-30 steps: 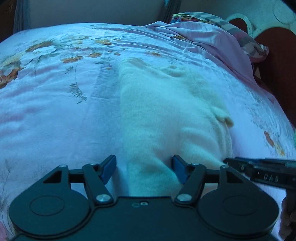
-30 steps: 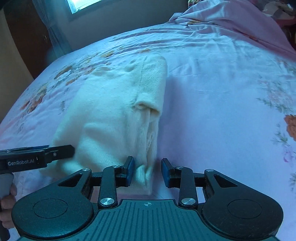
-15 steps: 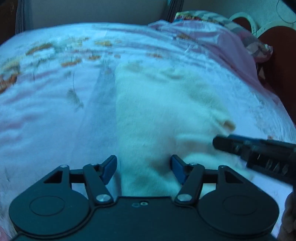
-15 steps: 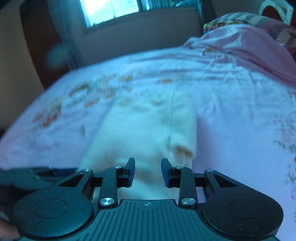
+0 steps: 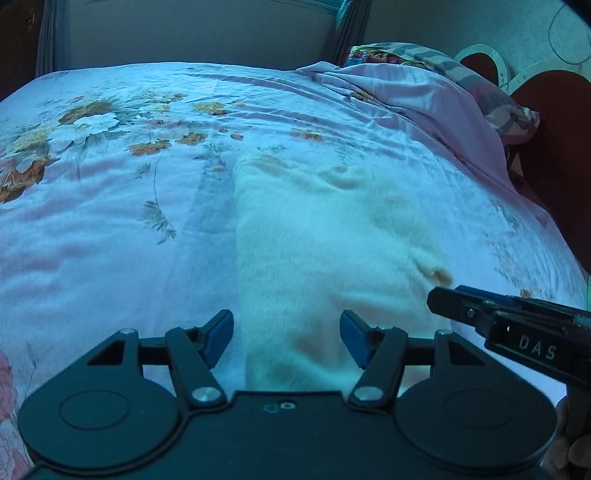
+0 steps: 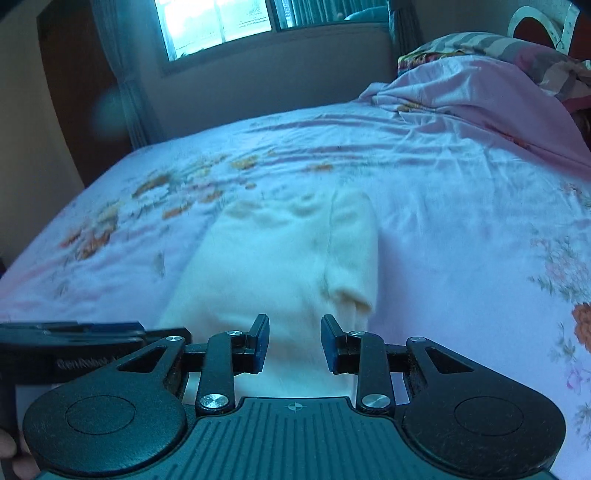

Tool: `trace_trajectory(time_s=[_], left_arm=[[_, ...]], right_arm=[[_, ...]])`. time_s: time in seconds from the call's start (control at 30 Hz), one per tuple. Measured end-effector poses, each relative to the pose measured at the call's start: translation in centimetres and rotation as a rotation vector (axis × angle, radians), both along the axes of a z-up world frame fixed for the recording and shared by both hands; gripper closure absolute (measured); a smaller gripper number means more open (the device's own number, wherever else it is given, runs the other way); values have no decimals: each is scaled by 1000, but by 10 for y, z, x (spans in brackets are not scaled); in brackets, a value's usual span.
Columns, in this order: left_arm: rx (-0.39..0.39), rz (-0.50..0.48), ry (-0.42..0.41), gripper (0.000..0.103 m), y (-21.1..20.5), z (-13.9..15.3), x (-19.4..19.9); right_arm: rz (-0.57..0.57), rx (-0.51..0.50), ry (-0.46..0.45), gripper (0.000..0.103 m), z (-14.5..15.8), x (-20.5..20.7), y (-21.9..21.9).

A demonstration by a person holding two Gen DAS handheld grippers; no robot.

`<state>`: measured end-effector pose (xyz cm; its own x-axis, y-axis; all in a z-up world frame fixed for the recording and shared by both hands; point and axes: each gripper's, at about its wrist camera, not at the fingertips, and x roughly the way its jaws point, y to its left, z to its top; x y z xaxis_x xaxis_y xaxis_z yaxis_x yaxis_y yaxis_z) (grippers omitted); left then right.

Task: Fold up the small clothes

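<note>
One cream garment (image 5: 325, 251) is lying on the bed, folded lengthwise into a long strip that is running away from both cameras across the floral sheet (image 5: 110, 206). One sleeve end (image 6: 351, 295) is lying folded over on top along the garment's right edge, its cuff pointing back toward the cameras. The knit is looking soft and a little rumpled at the far end.

Two grippers are working here. The left gripper (image 5: 286, 338) is hovering over the near left corner of the garment, jaws spread wide, one blue pad (image 5: 218, 332) sitting out over bare sheet and the other over the cream fabric. Nothing is being pinched; whether the pads are brushing the cloth cannot be told.

The right gripper (image 6: 294, 343) is hanging over the near right part of the garment, jaws parted to a moderate gap, narrower than the left's, with cream fabric showing between the two blue pads (image 6: 260, 343). It is holding nothing. In the left wrist view its black body is poking in from the right, just beside the sleeve cuff.

Beyond the garment, one pink quilt (image 6: 480, 96) is lying bunched at the head of the bed with one striped pillow (image 6: 491, 44) behind it, and one window (image 6: 218, 26) is glowing above the far wall.
</note>
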<state>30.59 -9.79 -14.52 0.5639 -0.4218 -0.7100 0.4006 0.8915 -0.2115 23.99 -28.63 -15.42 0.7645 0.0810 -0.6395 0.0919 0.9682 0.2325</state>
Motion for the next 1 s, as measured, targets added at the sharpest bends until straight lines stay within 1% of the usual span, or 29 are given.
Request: trace_trajectory(time_s=[0.1, 0.2, 0.23, 0.27, 0.3, 0.33, 0.37, 0.43, 0.57, 0.7, 0.77, 0.8, 0.87, 0.93, 1.0], left_arm=[[17, 12, 6, 42, -9, -1, 9], [51, 17, 40, 41, -18, -11, 19], [59, 17, 60, 37, -20, -18, 22], [47, 23, 77, 33, -18, -23, 24], [37, 42, 91, 25, -16, -26, 27], [30, 52, 102, 24, -14, -28, 28], [26, 47, 107, 25, -13, -27, 29], [40, 33, 94, 27, -14, -23, 29], [65, 20, 49, 32, -18, -12, 30], [68, 22, 18, 32, -24, -5, 36], [71, 28, 19, 32, -26, -6, 41], [80, 28, 24, 31, -28, -9, 46], [83, 24, 51, 27, -30, -17, 52], [72, 25, 75, 24, -28, -22, 57], [45, 32, 74, 25, -24, -20, 59]], right_arm=[[-14, -23, -12, 72, 5, 16, 1], [-39, -26, -16, 72, 5, 27, -3], [-42, -35, -4, 72, 0, 32, -4], [-43, -47, 22, 72, -8, 36, -6], [-41, -59, 68, 72, -18, 42, -7], [-36, -69, 119, 72, -29, 47, -8], [-33, -74, 122, 72, -36, 46, -10], [-23, -78, 112, 72, -33, 43, -12], [-40, -59, 46, 72, -15, 39, -15], [-38, -64, -14, 72, -1, 44, -10], [-28, -97, -6, 72, -4, 51, -7], [-28, -107, 14, 72, -10, 54, -8], [-45, -91, 96, 72, -28, 63, -15], [-55, -62, 95, 72, -35, 61, -23], [-52, -58, 85, 72, -32, 58, -28]])
